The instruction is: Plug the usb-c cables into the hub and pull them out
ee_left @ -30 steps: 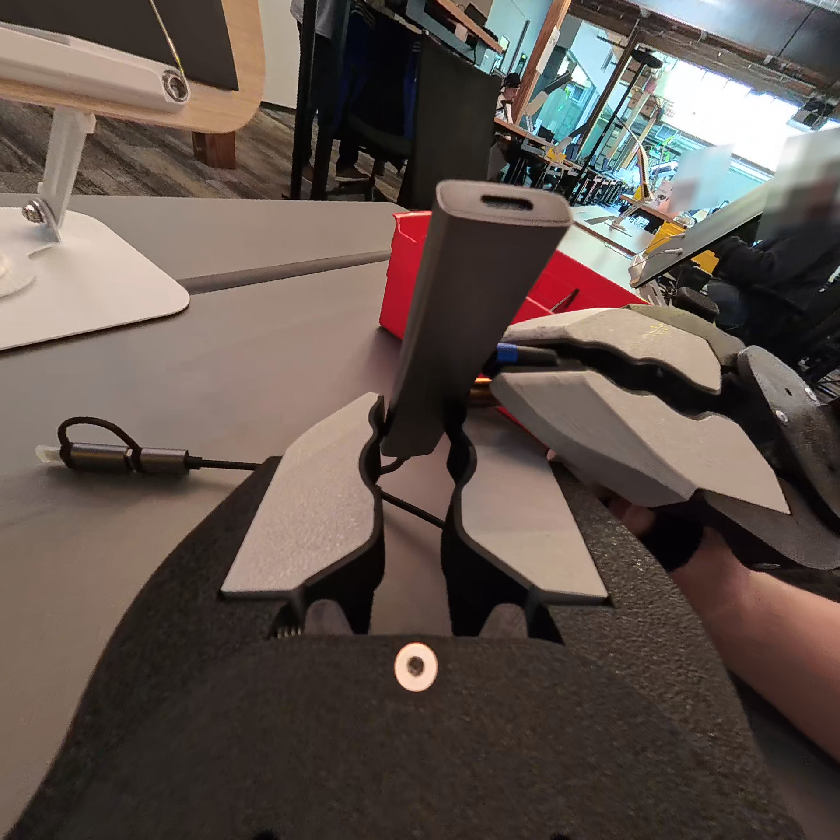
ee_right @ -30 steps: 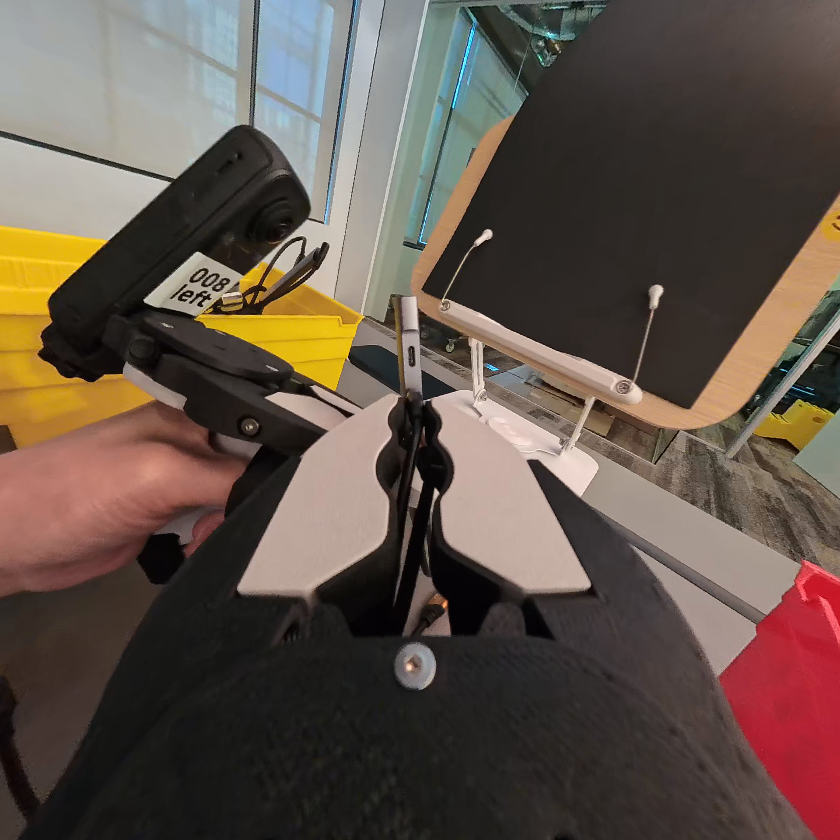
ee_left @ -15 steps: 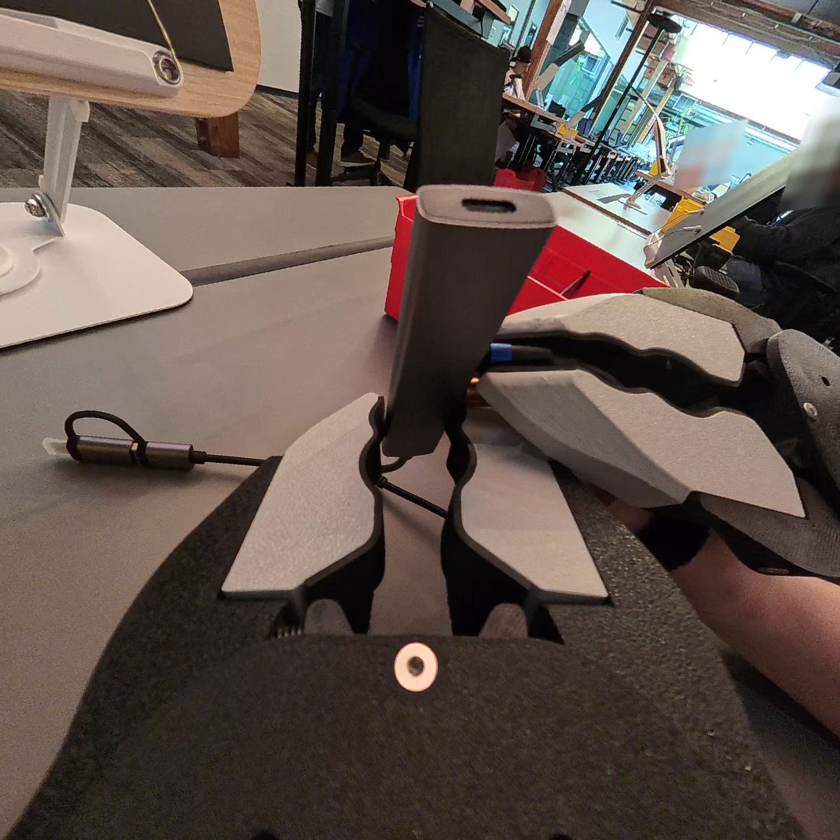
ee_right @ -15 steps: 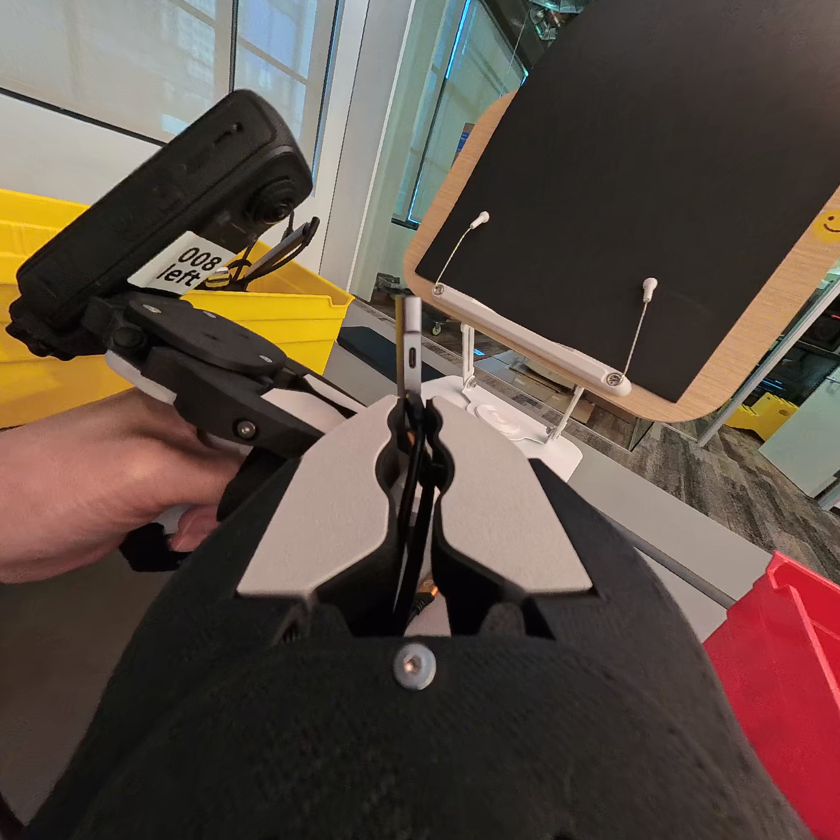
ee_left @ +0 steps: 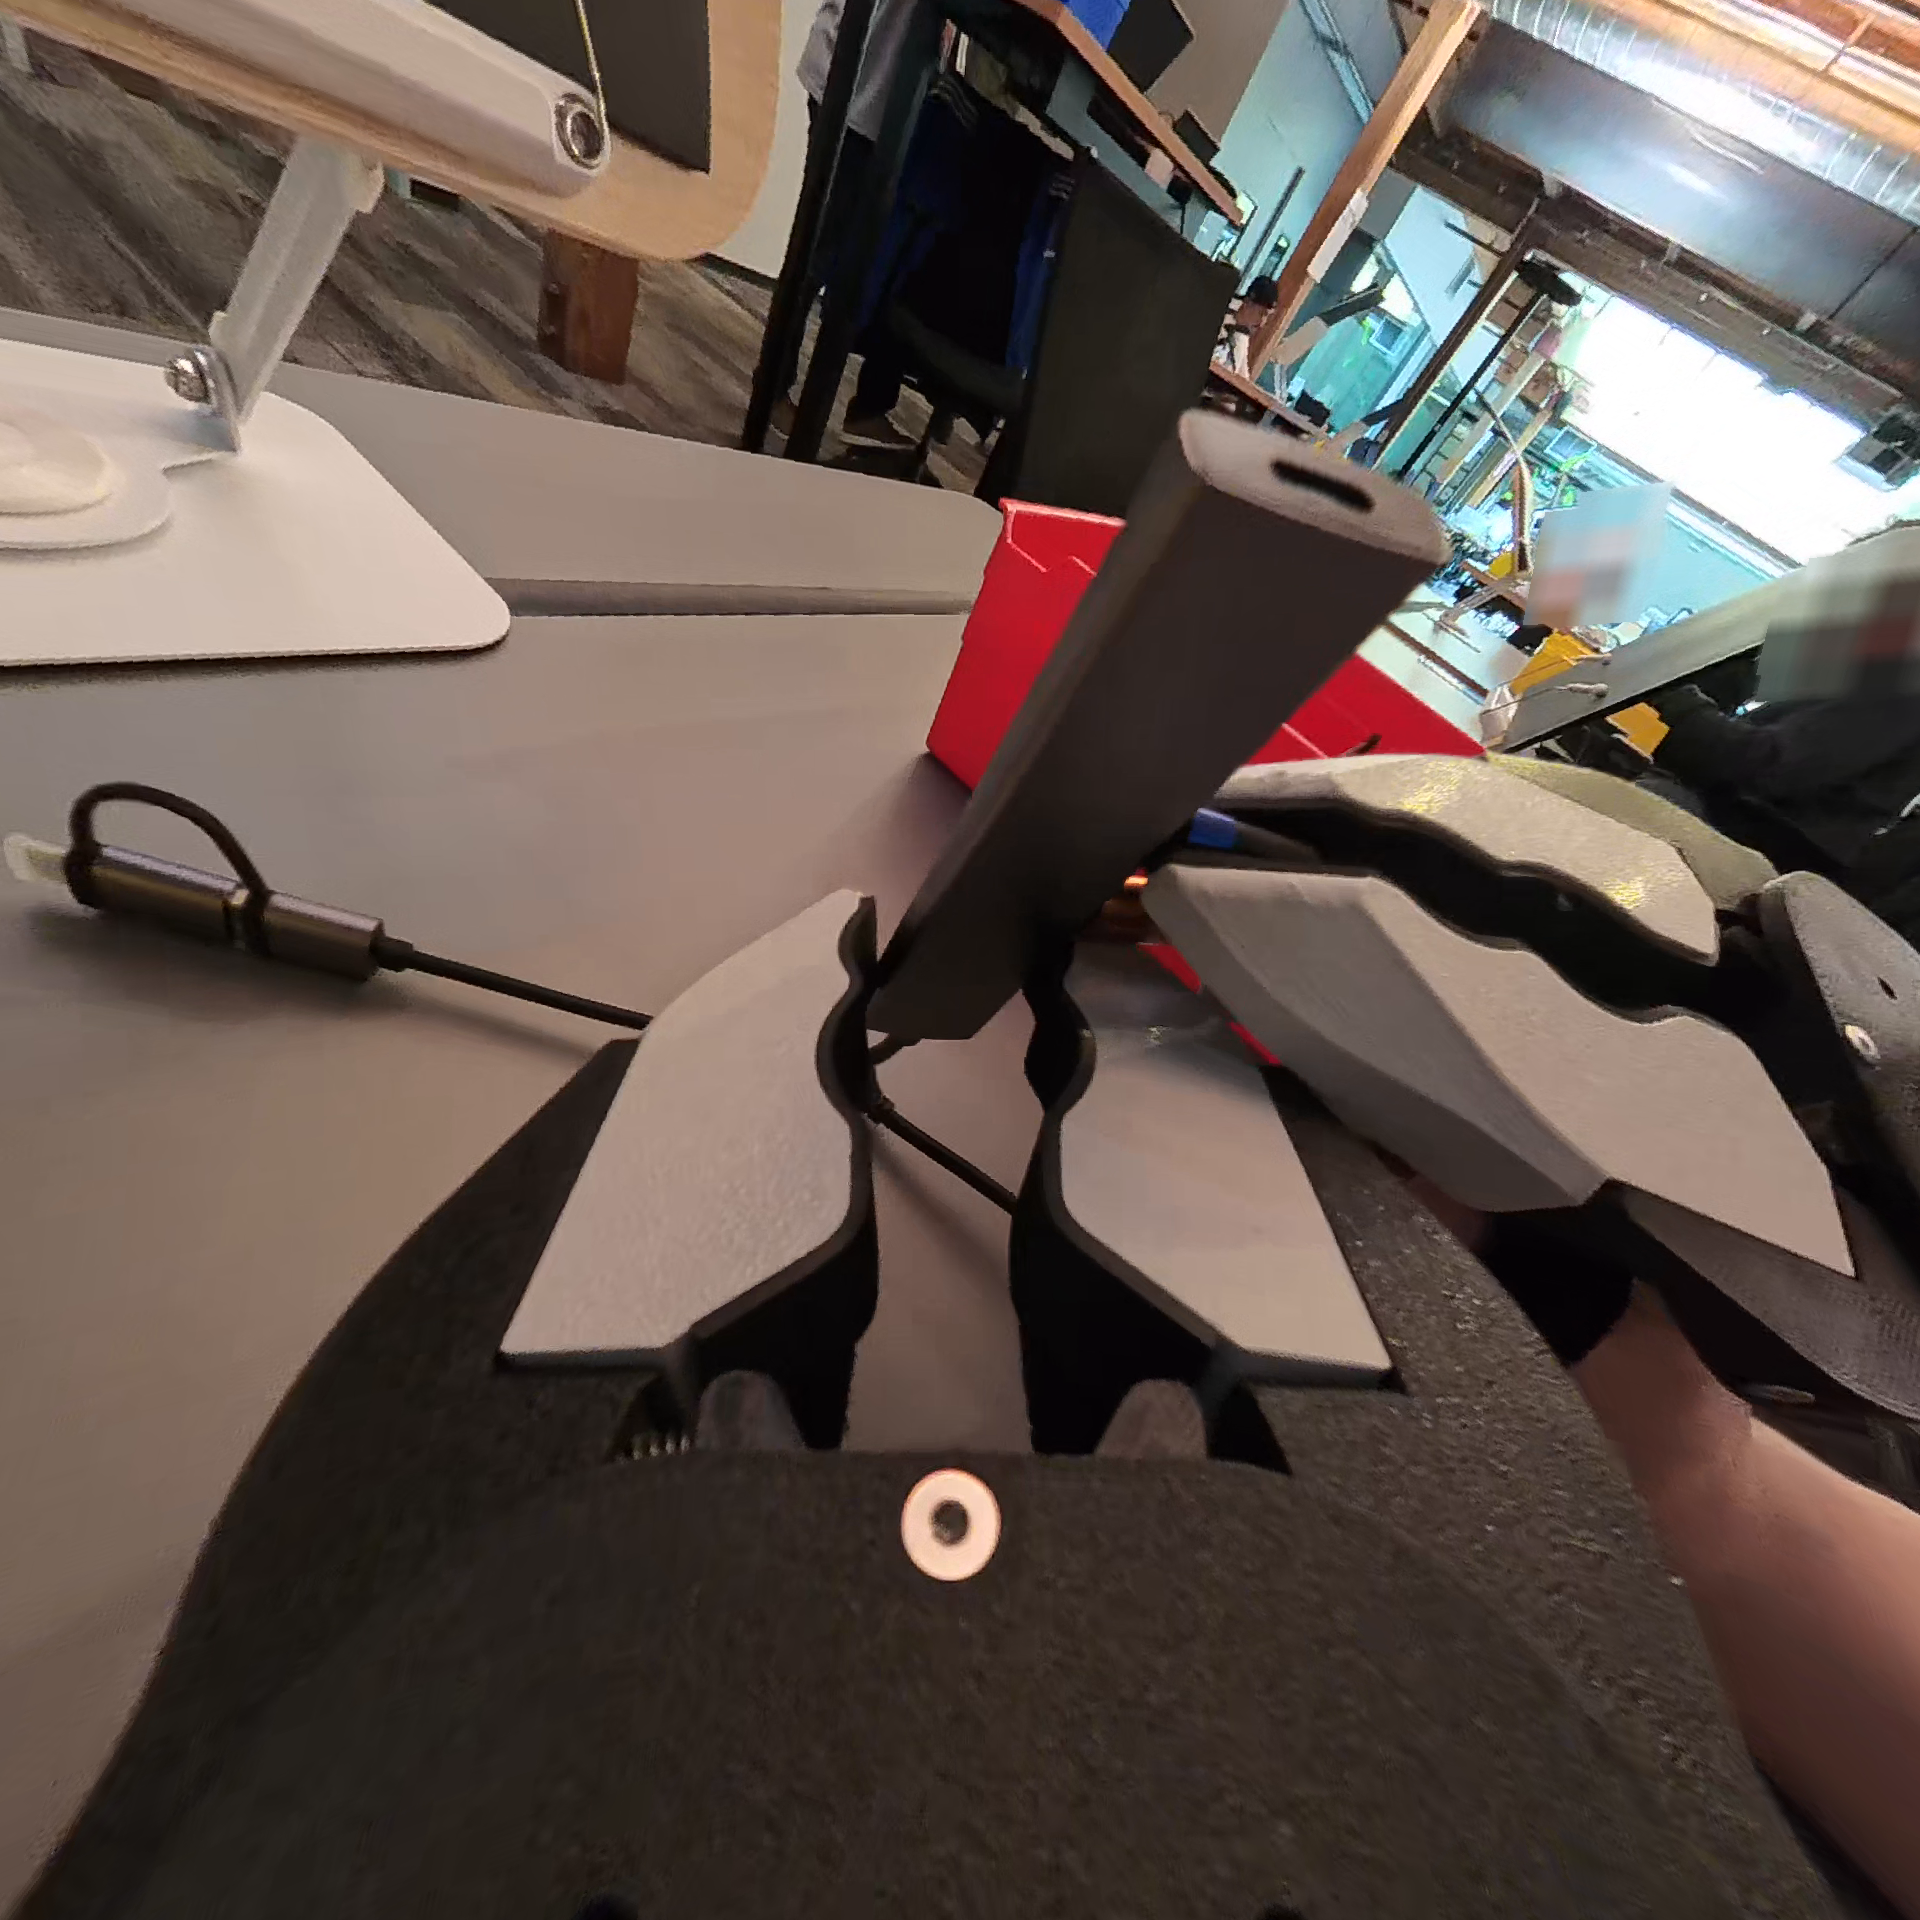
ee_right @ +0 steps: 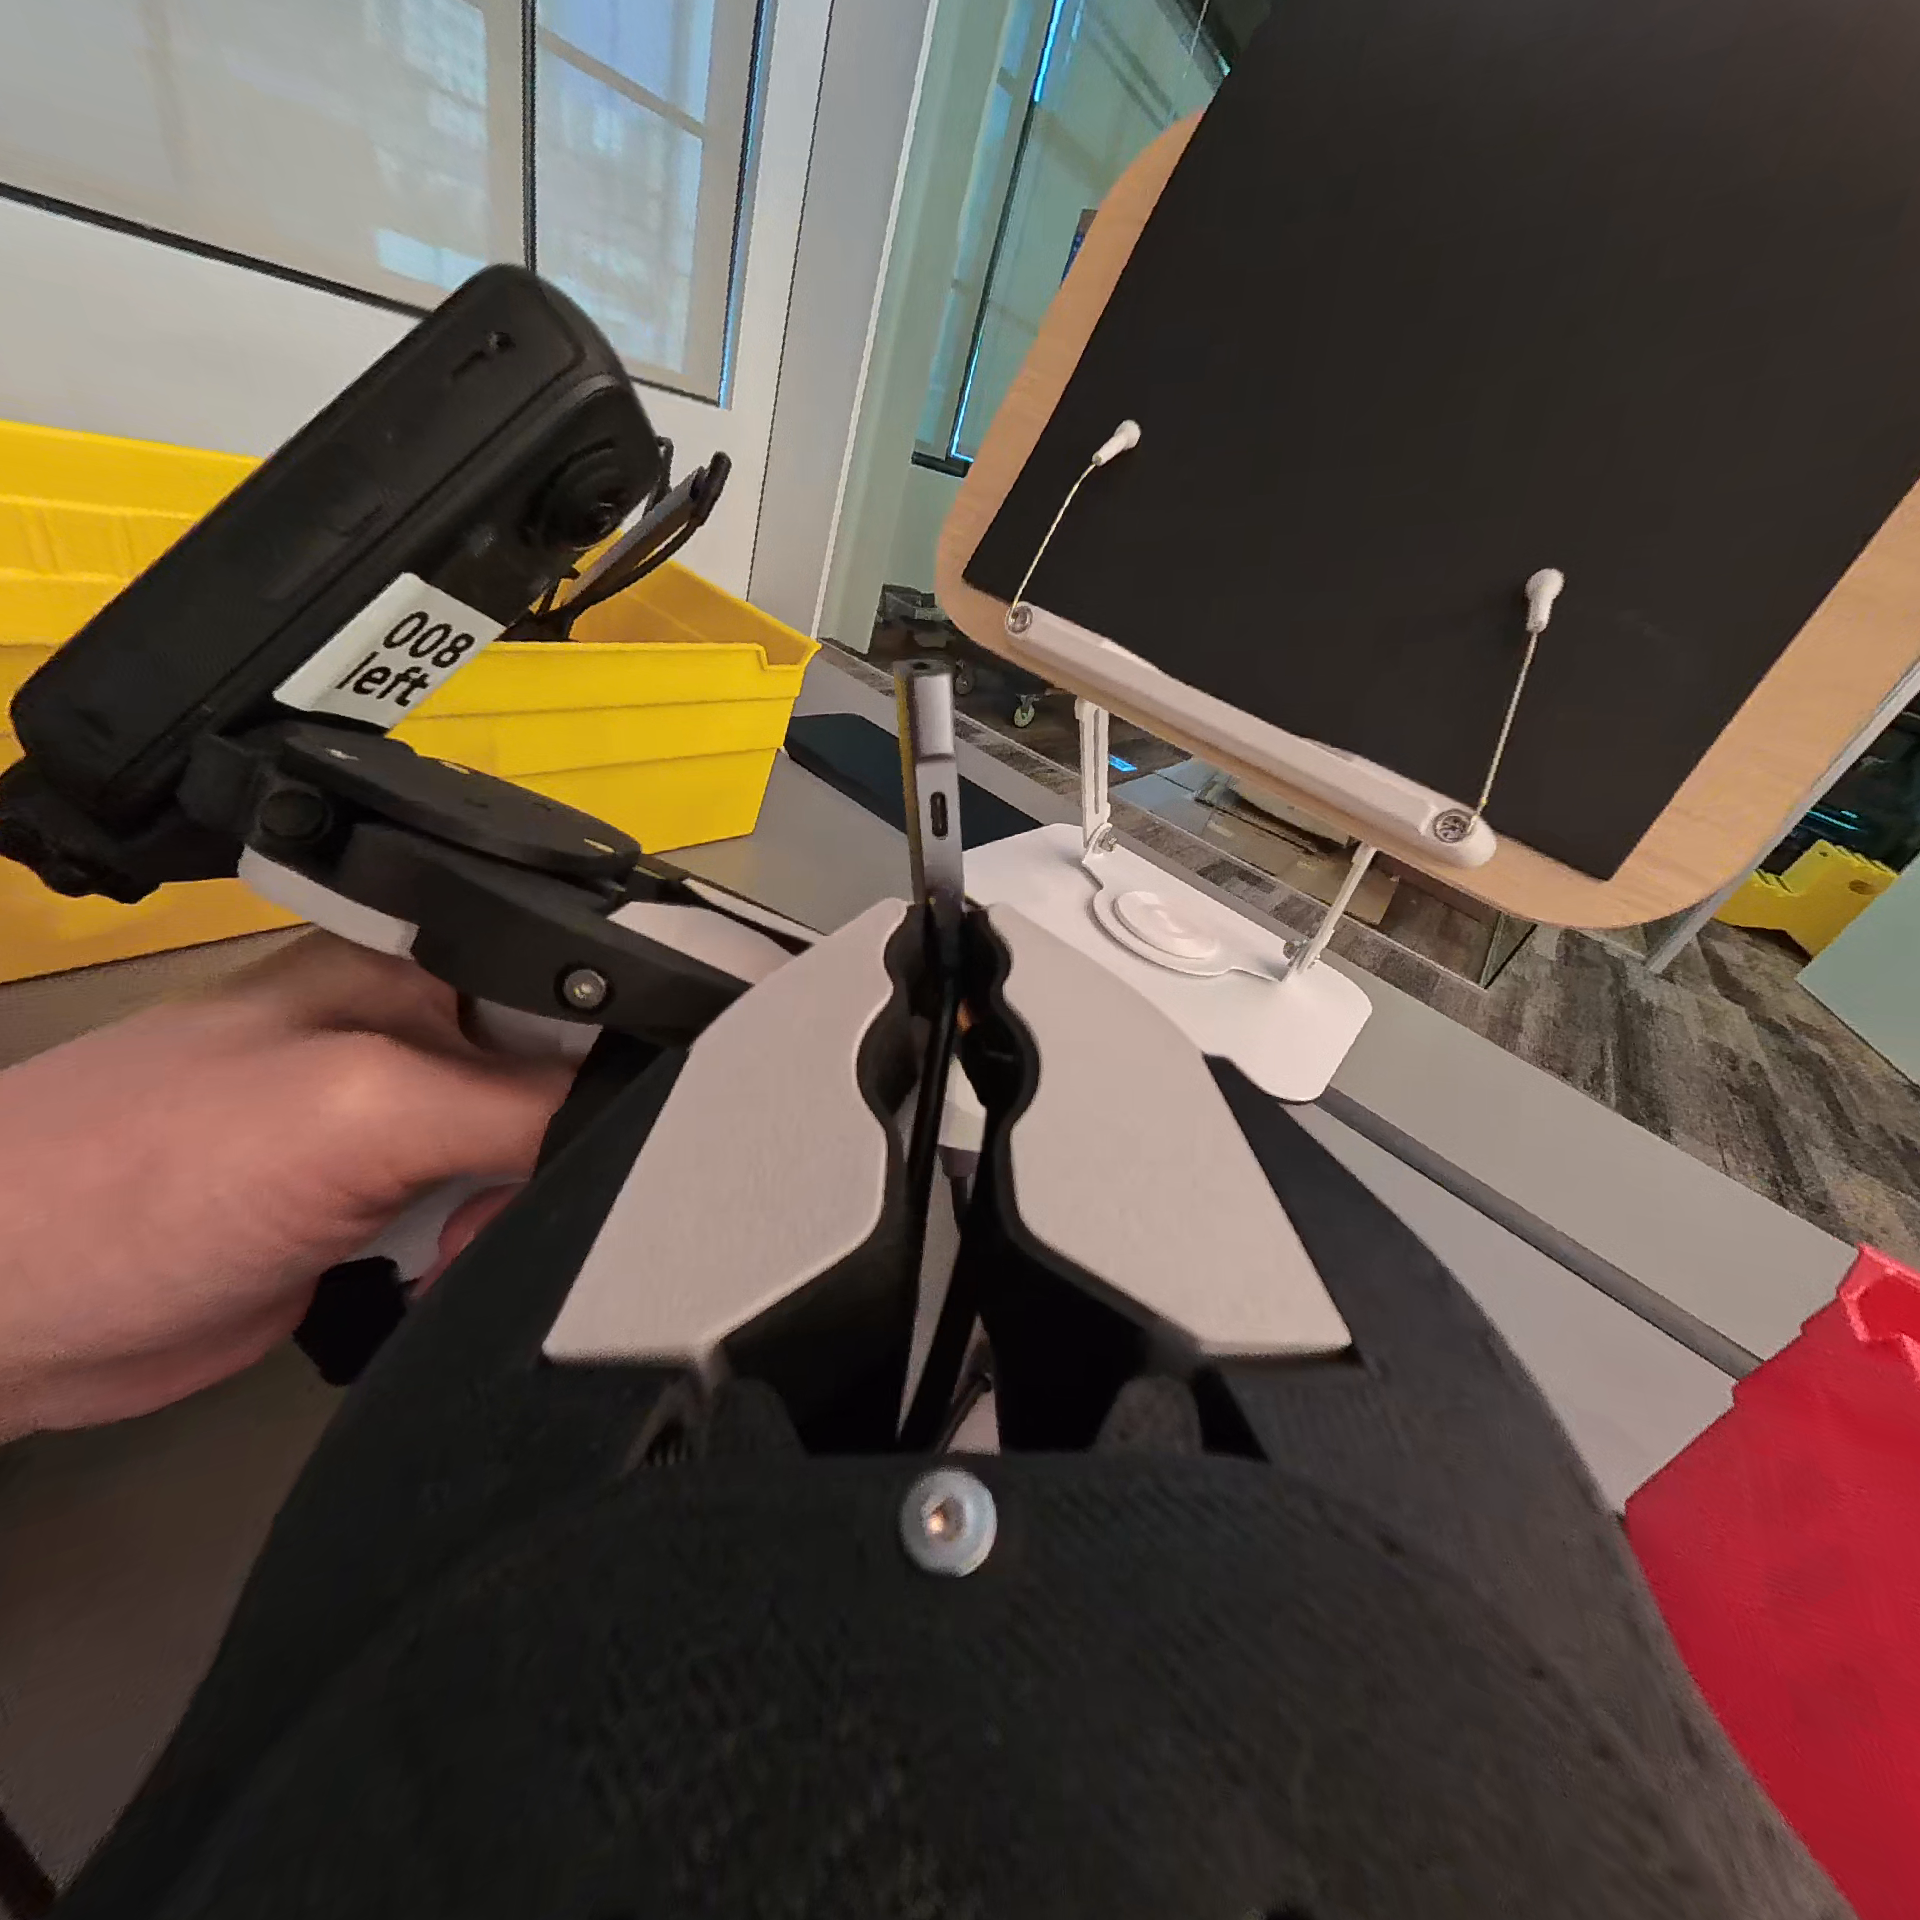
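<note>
Grey hub [ee_left: 1164,707] clamped by its lower end in left gripper [ee_left: 951,987], tilted up toward upper right of left wrist frame, open port on its top end; jaws a moderate width apart, pads pressed on the hub's two sides. Hub's own thin black cord [ee_left: 520,987] trailing left across grey counter [ee_left: 520,748] to dark adapter plug [ee_left: 223,914] lying flat at mid left. Right gripper [ee_left: 1195,862] coming in from frame right against hub's right edge, jaws narrow and closed on a cable plug with blue collar [ee_left: 1216,831] at that edge; orange glint just under it; whether plug is seated in the port cannot be told. Red bin [ee_left: 1023,623] right behind hub, partly hidden by it. White stand base [ee_left: 260,561] upper left, carrying wood-edged black board [ee_right: 1455,416]. In right wrist view, hub seen edge-on at centre, standing up past right gripper's [ee_right: 945,935] fingertips, a free side port facing camera; black cable running down between narrow jaws; left gripper body with camera and white label at frame left, hand [ee_right: 208,1174] on its handle. Yellow bin [ee_right: 623,727] behind, mid left; red bin corner lower right.
</note>
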A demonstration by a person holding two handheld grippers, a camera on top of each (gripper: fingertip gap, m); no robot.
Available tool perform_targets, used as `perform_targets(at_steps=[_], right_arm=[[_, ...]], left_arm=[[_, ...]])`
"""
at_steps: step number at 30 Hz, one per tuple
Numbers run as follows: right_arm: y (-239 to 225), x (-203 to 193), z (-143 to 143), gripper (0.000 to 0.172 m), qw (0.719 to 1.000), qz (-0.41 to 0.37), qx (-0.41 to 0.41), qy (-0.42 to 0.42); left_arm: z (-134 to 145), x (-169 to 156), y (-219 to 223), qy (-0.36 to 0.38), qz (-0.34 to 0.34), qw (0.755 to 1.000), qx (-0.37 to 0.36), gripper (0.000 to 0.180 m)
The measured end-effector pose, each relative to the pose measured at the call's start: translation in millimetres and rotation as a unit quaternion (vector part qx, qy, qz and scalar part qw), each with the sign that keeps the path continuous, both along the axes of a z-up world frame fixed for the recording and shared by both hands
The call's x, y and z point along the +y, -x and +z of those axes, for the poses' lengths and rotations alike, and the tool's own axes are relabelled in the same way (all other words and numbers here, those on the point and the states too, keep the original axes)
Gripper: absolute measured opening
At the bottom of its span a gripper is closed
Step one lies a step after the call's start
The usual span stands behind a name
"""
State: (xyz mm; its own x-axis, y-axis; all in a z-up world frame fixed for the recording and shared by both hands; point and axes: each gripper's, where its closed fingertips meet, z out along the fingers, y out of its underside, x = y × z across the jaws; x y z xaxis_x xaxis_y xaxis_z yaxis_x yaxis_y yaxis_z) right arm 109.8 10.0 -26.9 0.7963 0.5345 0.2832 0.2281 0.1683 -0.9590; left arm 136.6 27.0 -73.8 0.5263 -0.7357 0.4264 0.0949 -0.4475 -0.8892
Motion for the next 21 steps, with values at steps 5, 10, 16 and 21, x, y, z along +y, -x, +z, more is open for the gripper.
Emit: perform_targets(at_steps=[5,10,16,21], right_arm=[[-14.4,-24.1,19.4,0.008,0.998,-0.015,-0.015,-0.063],[-32.7,-13.1,21.1,0.008,0.998,-0.027,0.035,-0.049],[-22.9,-16.7,16.3,0.008,0.999,-0.010,0.010,-0.048],[-25.7,-26.7,31.9,0.008,0.997,0.006,0.025,-0.067]], left_arm=[[9.5,44.6,74.3,0.103,0.105,0.970,-0.195,0.025],[33.6,25.5,49.8,-0.015,0.035,0.996,-0.076,0.025],[20.1,22.2,26.3,-0.027,0.000,0.998,-0.048,0.025],[29.5,21.0,31.7,-0.064,-0.006,0.996,-0.068,0.025]])
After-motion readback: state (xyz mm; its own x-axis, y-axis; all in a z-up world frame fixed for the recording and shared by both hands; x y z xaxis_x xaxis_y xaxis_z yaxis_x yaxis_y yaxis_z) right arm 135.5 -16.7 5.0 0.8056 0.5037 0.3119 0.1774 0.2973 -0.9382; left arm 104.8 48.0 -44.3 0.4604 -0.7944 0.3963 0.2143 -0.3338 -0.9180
